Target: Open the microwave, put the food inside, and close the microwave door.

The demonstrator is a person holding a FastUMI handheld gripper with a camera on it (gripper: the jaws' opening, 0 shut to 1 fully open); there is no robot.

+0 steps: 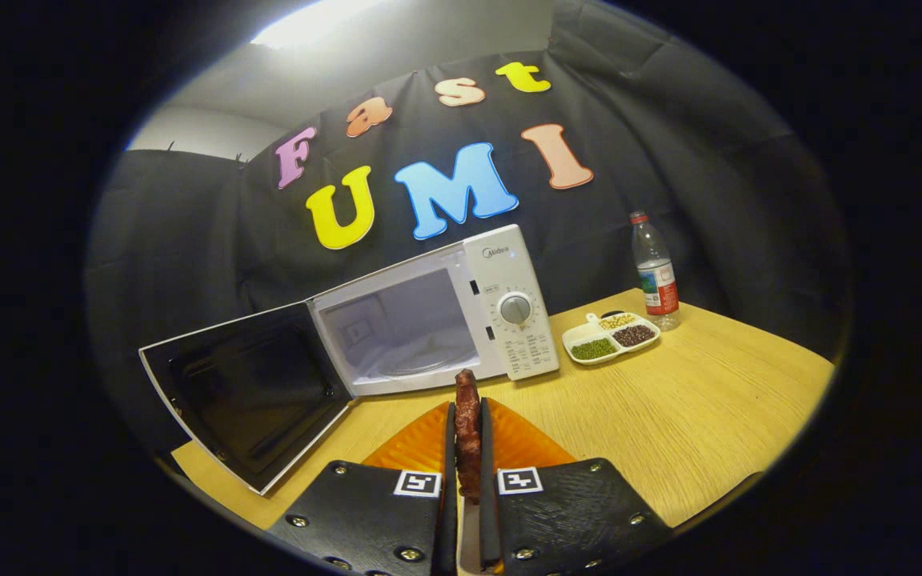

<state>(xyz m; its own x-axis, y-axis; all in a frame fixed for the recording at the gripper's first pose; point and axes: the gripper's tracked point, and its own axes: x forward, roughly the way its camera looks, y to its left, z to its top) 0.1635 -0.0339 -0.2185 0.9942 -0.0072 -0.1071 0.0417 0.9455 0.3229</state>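
A white microwave (461,308) stands on the wooden table (693,408) beyond my fingers, its dark-glass door (249,392) swung wide open to the left. The lit cavity (401,328) shows a glass turntable with nothing on it. My gripper (467,416) is shut on the food (467,428), a thin dark reddish-brown piece that stands upright between the two fingers, its tip pointing at the microwave's lower front edge. The gripper is held above the table, a short way in front of the cavity.
To the right of the microwave sits a white divided dish (611,338) with green, dark and pale beans. A plastic water bottle (655,276) with a red cap stands just behind it. The open door overhangs the table's left edge.
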